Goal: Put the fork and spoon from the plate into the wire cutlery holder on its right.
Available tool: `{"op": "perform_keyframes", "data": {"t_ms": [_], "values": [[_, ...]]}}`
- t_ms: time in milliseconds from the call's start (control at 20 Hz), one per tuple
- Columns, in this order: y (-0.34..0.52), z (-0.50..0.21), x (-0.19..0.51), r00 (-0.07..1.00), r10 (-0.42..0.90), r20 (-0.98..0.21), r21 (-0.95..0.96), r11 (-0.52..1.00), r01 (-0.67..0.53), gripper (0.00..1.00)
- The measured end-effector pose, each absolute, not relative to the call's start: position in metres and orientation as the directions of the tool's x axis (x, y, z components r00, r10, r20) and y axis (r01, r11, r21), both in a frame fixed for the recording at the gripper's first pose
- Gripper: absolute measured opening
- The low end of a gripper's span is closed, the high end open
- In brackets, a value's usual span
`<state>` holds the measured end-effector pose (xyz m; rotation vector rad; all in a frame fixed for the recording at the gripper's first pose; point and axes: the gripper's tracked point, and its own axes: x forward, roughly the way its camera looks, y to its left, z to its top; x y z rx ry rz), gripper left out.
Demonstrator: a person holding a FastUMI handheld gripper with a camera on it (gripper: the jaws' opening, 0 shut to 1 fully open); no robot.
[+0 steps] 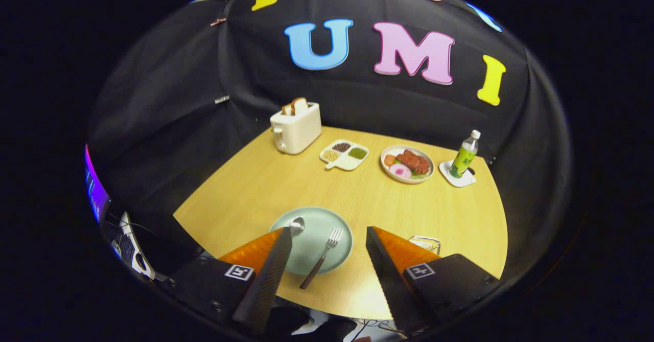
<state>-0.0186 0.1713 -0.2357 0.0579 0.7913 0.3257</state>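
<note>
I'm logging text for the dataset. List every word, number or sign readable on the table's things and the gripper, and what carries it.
Bottle label: too small to read.
Marker squares on the gripper: coded patterns, no letters.
Toaster: no text seen.
The gripper's fingers stand open, the fork between them.

hand-held gripper (pixel 328 237) fingers spread above fork (pixel 322 257) on plate (pixel 334 227).

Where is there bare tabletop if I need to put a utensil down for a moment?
The widest bare stretch of table lies between the green plate and the far row: toaster, divided dish, food plate, bottle. That row is crowded. The open gripper frames the fork; the wire holder sits beside its right finger.
</note>
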Motion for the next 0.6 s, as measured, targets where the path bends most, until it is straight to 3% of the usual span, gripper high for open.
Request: {"op": "perform_keyframes", "data": {"t_ms": [100, 250, 350, 400, 600], "values": [[0.184, -0.272, -0.022, 0.586, 0.300, -0.753, 0.178, 0.950, -0.257, 0.78], [0.204, -0.322, -0.027, 0.477, 0.300, -0.826, 0.218, 0.951, -0.220, 0.76], [0.208, -0.351, -0.025, 0.428, 0.276, -0.861, 0.207, 0.958, -0.201, 0.66], [0.209, -0.365, -0.025, 0.405, 0.258, -0.877, 0.194, 0.962, -0.191, 0.56], [0.212, -0.405, -0.030, 0.326, 0.198, -0.924, 0.149, 0.974, -0.170, 0.53]]}}
